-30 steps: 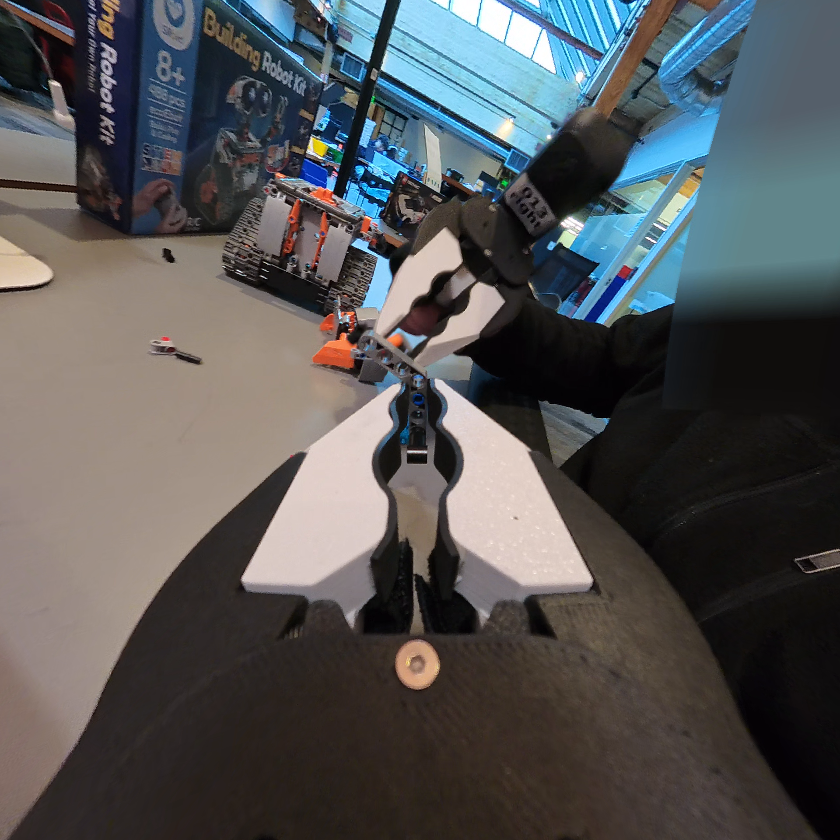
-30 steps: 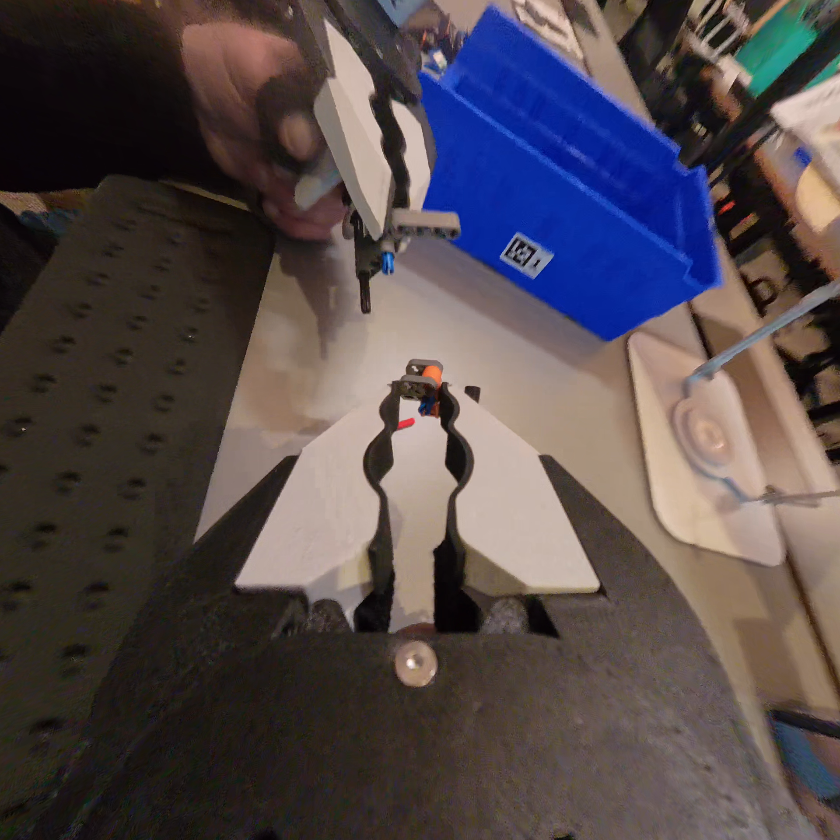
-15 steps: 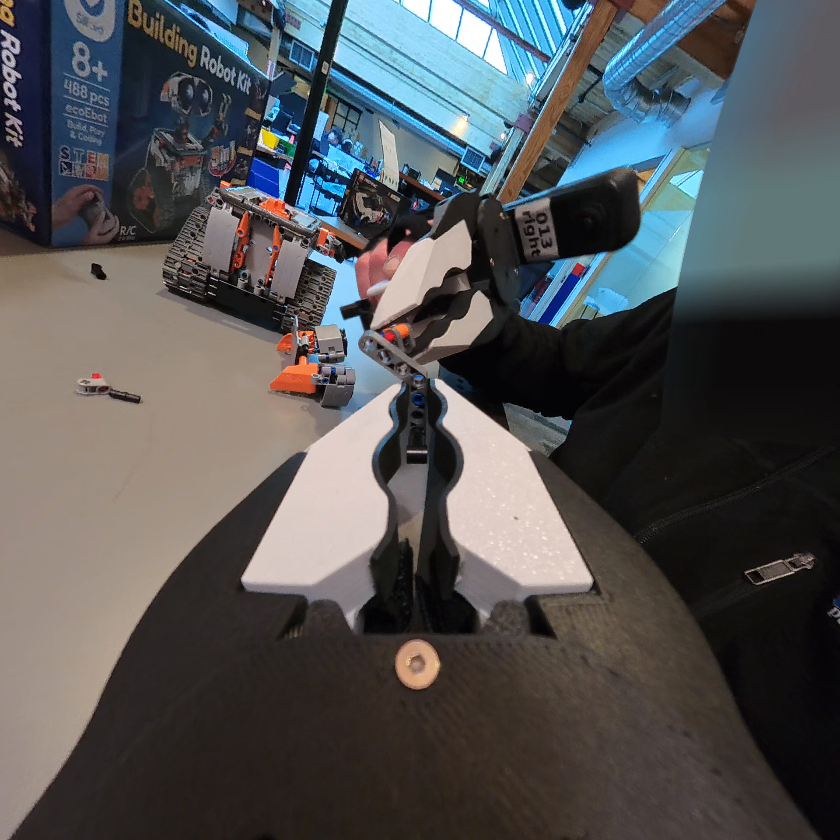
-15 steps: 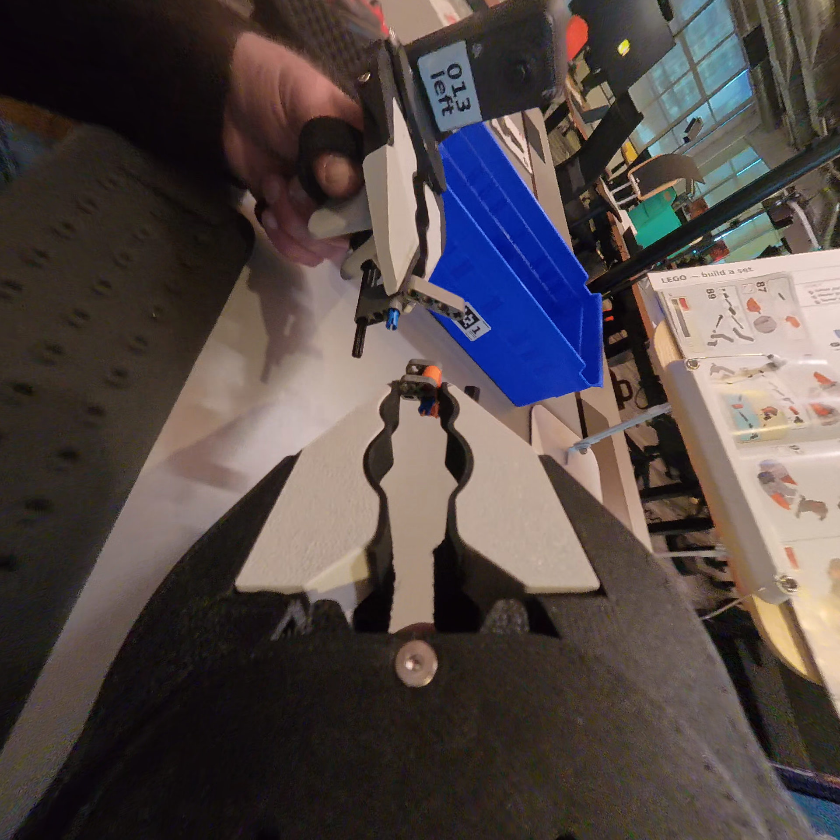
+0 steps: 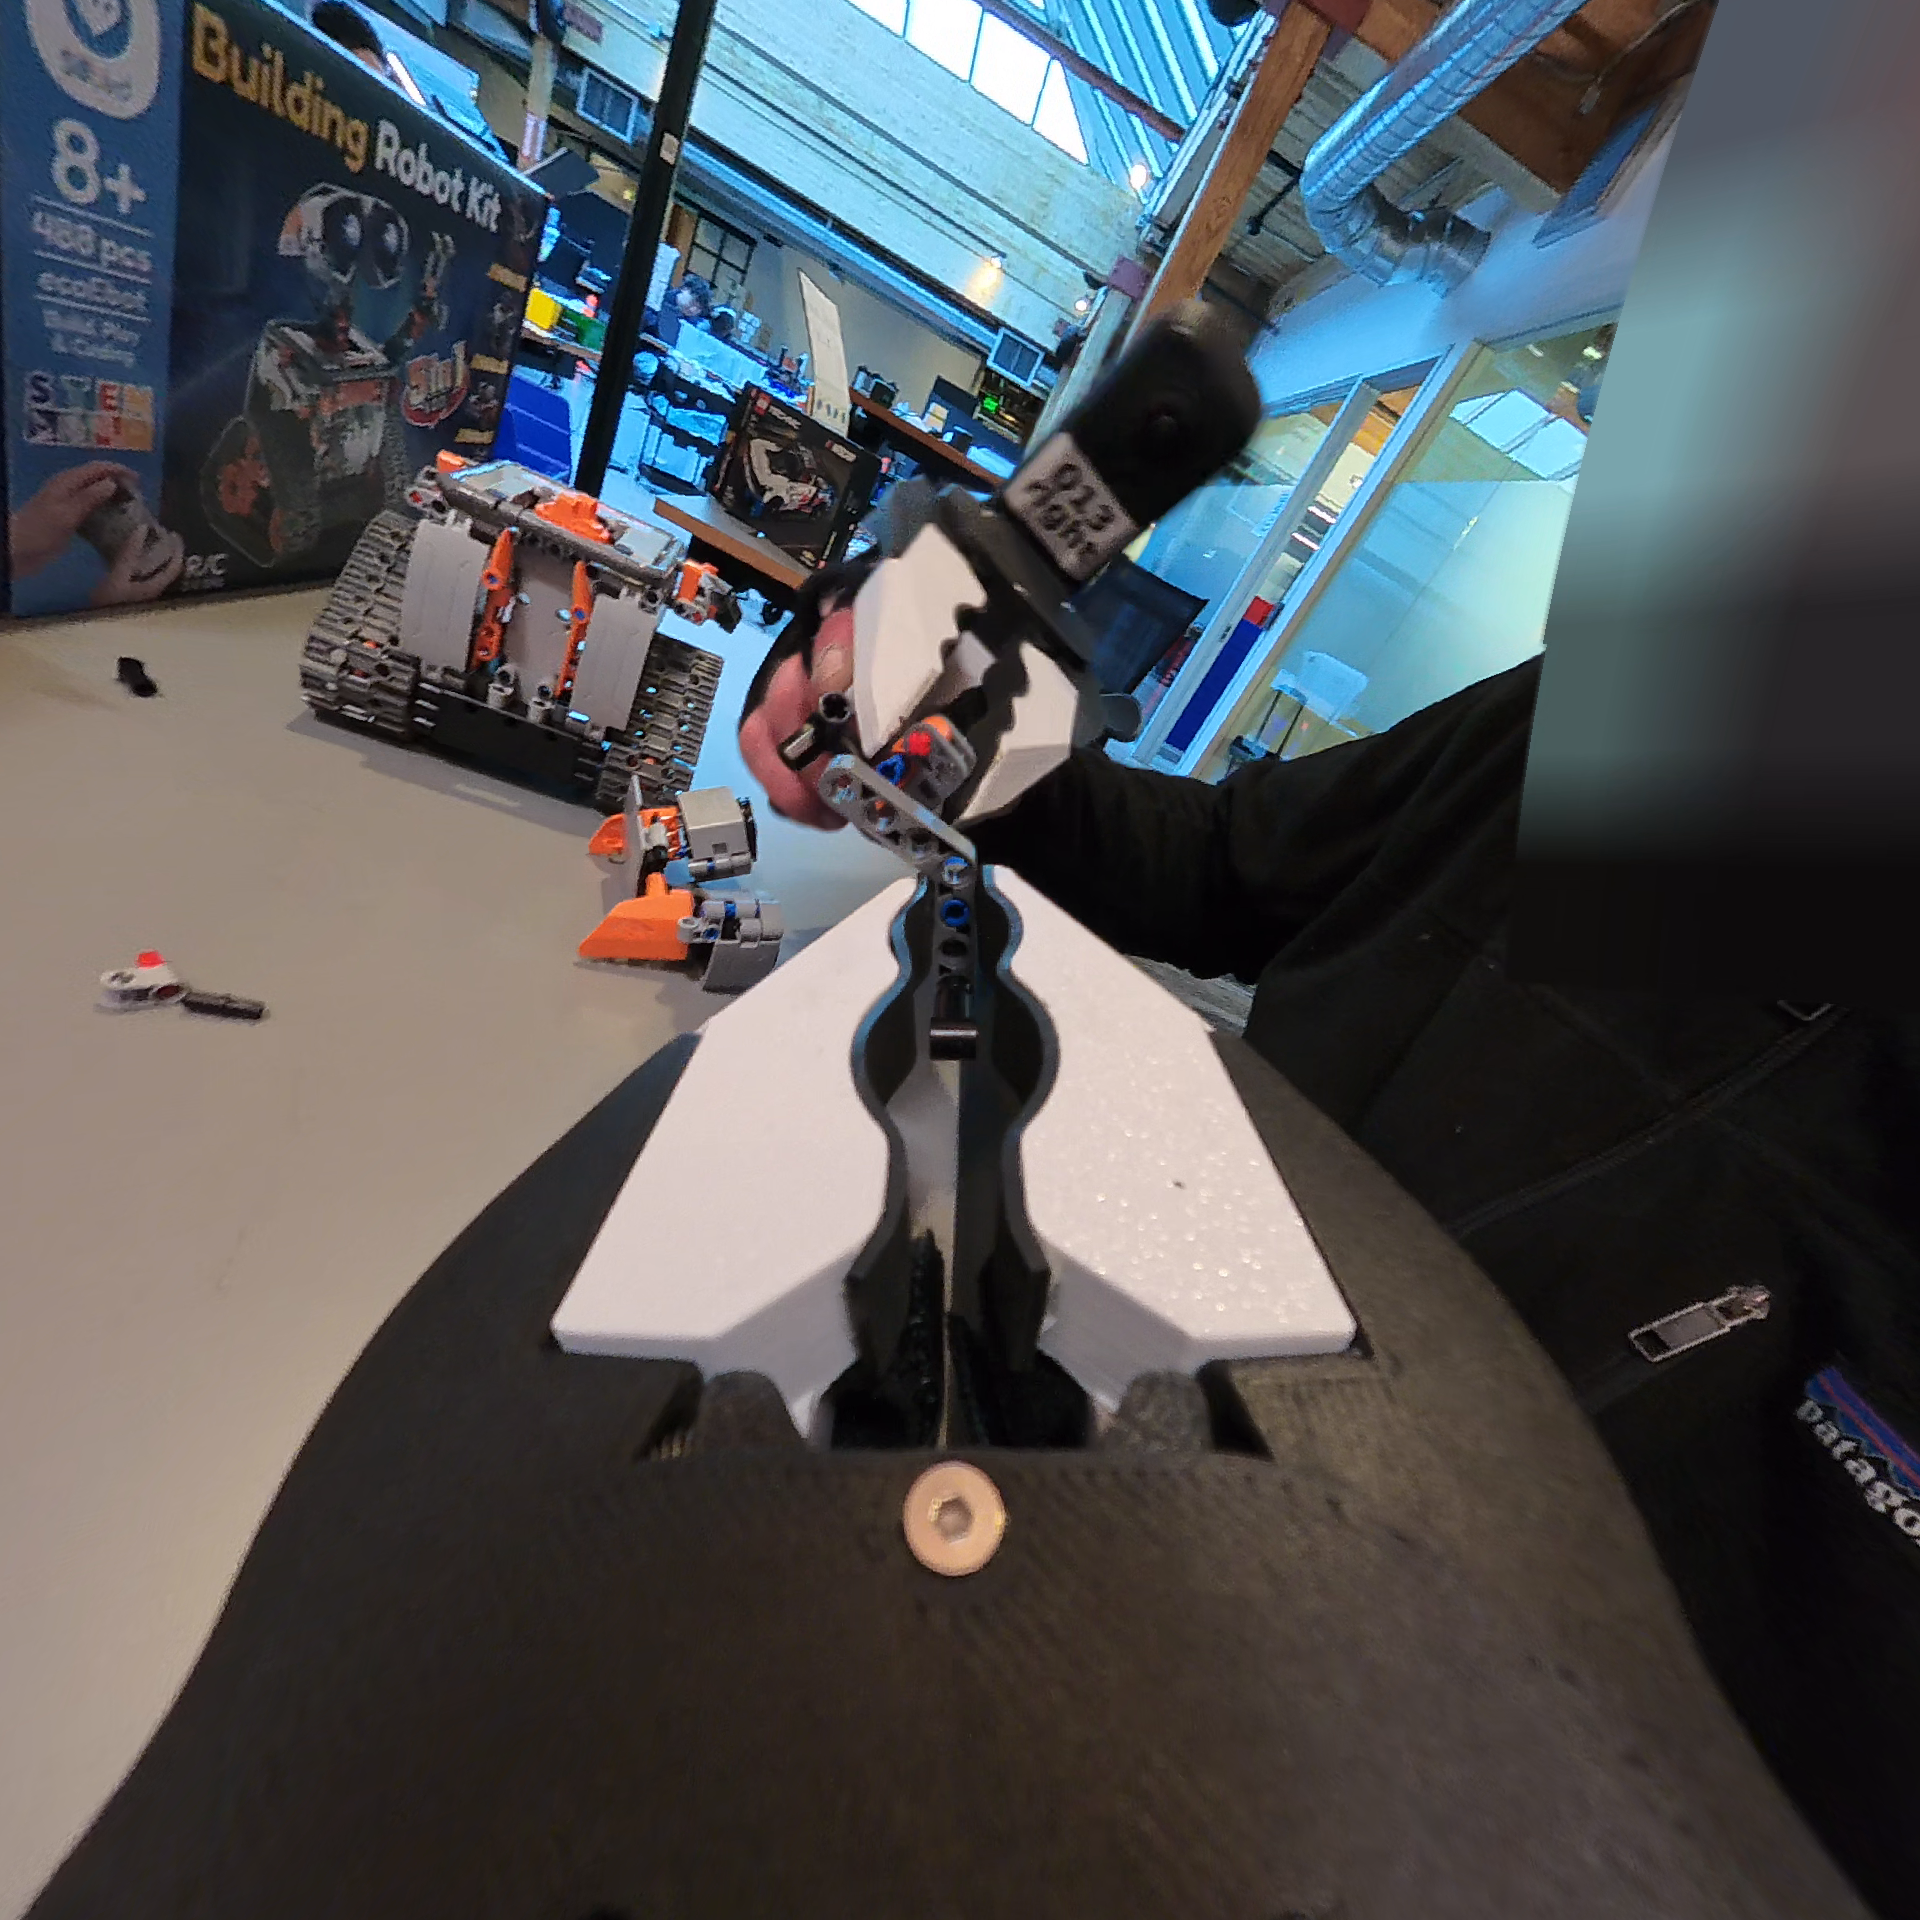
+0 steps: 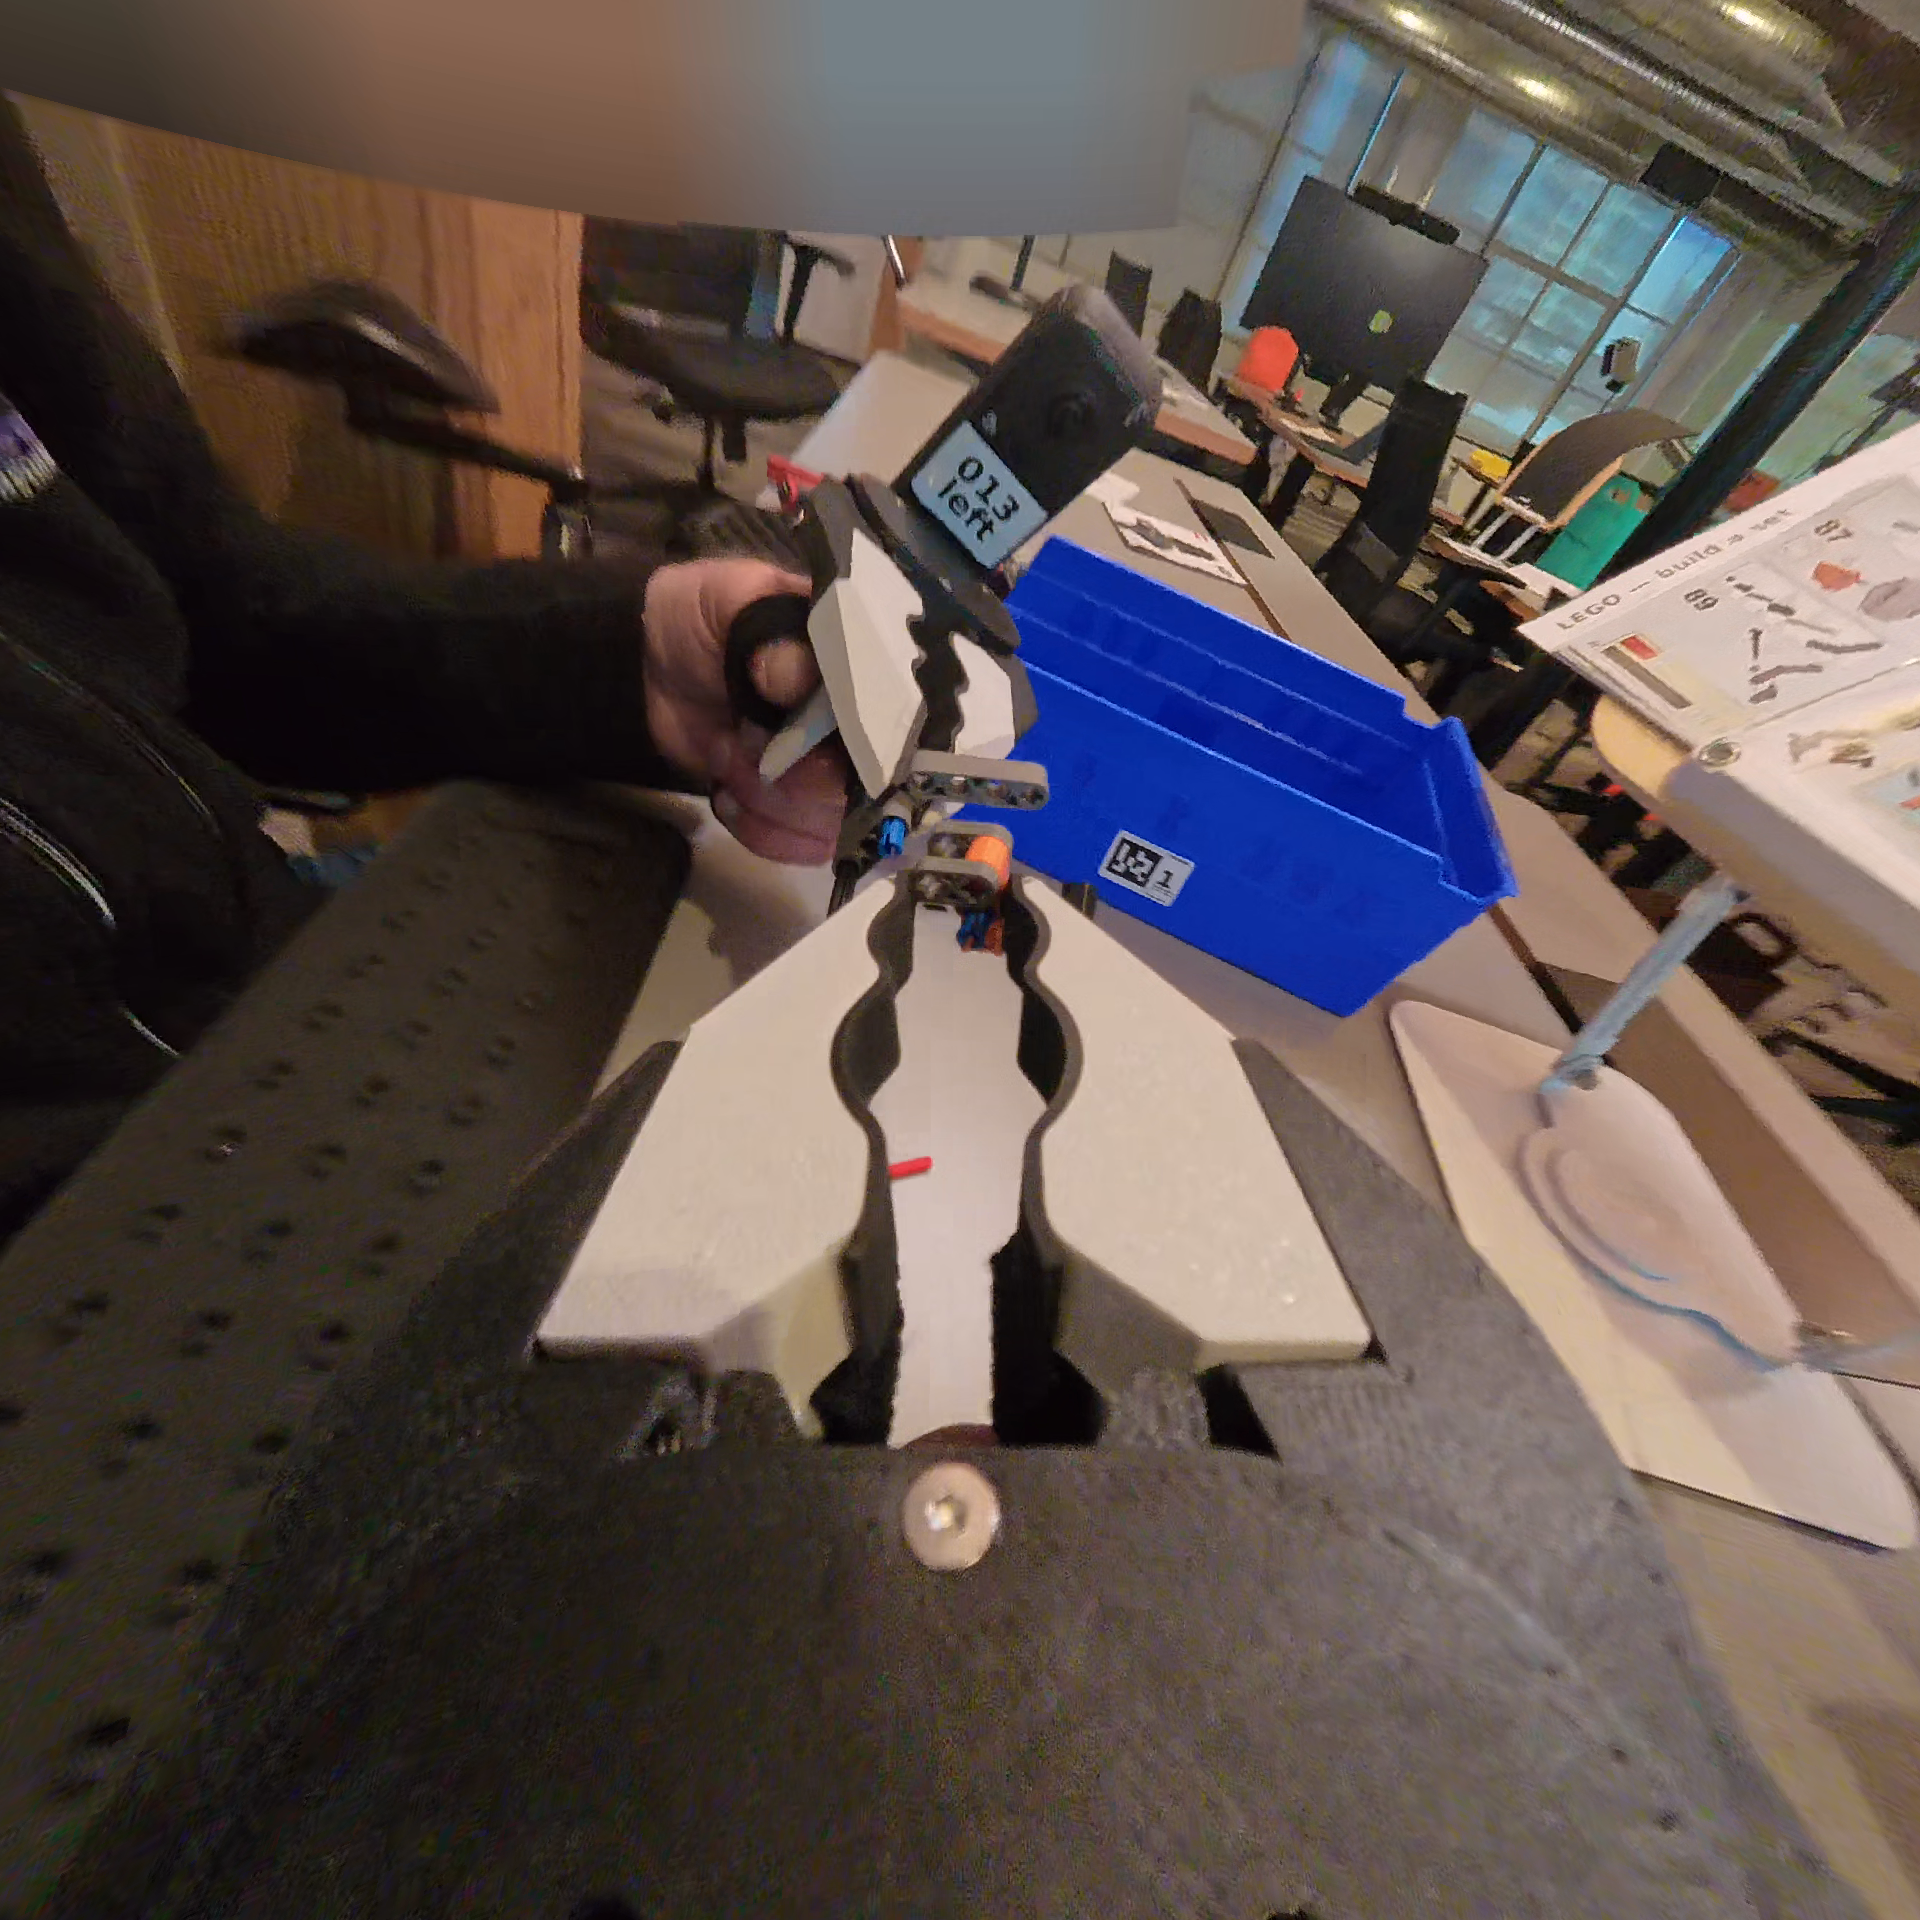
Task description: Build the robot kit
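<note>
My left gripper (image 5: 951, 902) is shut on a black beam assembly (image 5: 951, 961) with a blue pin; a grey angled beam (image 5: 894, 816) sticks out from its tip. My right gripper (image 6: 956, 906) is shut on a small grey and orange piece (image 6: 961, 862). In the right wrist view the left gripper (image 6: 902, 774) holds the grey beam (image 6: 977, 781) just above that piece, almost touching. In the left wrist view the right gripper (image 5: 920, 769) meets the far end of the grey beam with its piece (image 5: 925, 750). Both are held above the table.
A tracked robot model (image 5: 520, 634), a kit box (image 5: 260, 312), an orange-grey subassembly (image 5: 686, 894) and a small loose part (image 5: 156, 982) lie on the grey table. A blue bin (image 6: 1247, 790), an instruction sheet on a stand (image 6: 1766, 644) and a black perforated board (image 6: 312, 1039) flank it. The grippers are tip to tip, or close to it.
Both grippers have tilted up and moved together. The small grey and orange piece has come right up under the grey beam; it was well apart from it a second ago.
</note>
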The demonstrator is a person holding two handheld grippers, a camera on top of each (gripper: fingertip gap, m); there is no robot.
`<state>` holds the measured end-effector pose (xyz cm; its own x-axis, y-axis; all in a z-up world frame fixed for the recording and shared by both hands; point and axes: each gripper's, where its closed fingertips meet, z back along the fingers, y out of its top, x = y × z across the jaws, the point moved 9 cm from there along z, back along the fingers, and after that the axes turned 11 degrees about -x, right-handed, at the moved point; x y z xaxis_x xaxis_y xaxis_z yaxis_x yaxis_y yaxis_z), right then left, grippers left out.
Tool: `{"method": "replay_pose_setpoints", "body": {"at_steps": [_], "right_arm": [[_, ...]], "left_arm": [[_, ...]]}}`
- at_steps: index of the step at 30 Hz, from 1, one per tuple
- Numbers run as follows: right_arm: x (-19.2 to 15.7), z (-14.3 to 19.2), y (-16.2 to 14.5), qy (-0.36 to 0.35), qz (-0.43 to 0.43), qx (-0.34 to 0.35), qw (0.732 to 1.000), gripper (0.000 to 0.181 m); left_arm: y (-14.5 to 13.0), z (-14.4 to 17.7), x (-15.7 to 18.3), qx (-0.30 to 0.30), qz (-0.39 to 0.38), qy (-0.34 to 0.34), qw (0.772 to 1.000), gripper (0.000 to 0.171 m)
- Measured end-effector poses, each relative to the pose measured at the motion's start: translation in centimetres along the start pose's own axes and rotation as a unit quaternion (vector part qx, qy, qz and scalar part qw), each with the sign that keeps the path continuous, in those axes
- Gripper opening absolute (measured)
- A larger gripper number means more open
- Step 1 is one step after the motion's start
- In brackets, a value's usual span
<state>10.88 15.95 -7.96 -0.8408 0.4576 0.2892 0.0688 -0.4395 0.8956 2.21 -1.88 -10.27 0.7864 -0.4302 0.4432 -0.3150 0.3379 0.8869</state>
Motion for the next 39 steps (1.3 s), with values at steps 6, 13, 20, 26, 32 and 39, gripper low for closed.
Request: {"method": "replay_pose_setpoints", "body": {"at_steps": [6, 13, 20, 26, 32, 39], "right_arm": [[0.9, 0.6, -0.3, 0.057, -0.086, 0.074, 0.992, 0.016], [1.9, 0.9, -1.0, 0.115, -0.169, 0.128, 0.971, 0.015], [2.1, 0.6, -1.1, 0.124, -0.180, 0.128, 0.967, 0.016], [1.9, 0.3, -1.1, 0.108, -0.163, 0.100, 0.976, 0.016], [1.7, 0.0, -1.2, 0.105, -0.157, 0.089, 0.978, 0.016], [1.8, -0.1, -1.5, 0.101, -0.156, 0.083, 0.979, 0.016]], "left_arm": [[0.7, -0.8, -0.2, 0.006, 0.006, -0.031, 0.999, 0.006], [1.5, -1.2, -0.4, 0.014, 0.003, -0.042, 0.999, 0.006], [1.5, -1.4, -0.7, 0.023, 0.008, -0.046, 0.999, 0.006], [1.1, -1.7, -1.1, 0.024, 0.010, -0.044, 0.999, 0.006], [0.7, -1.9, -1.4, 0.021, 0.015, -0.039, 0.999, 0.006], [0.6, -1.9, -1.6, 0.021, 0.017, -0.036, 0.999, 0.006]]}}
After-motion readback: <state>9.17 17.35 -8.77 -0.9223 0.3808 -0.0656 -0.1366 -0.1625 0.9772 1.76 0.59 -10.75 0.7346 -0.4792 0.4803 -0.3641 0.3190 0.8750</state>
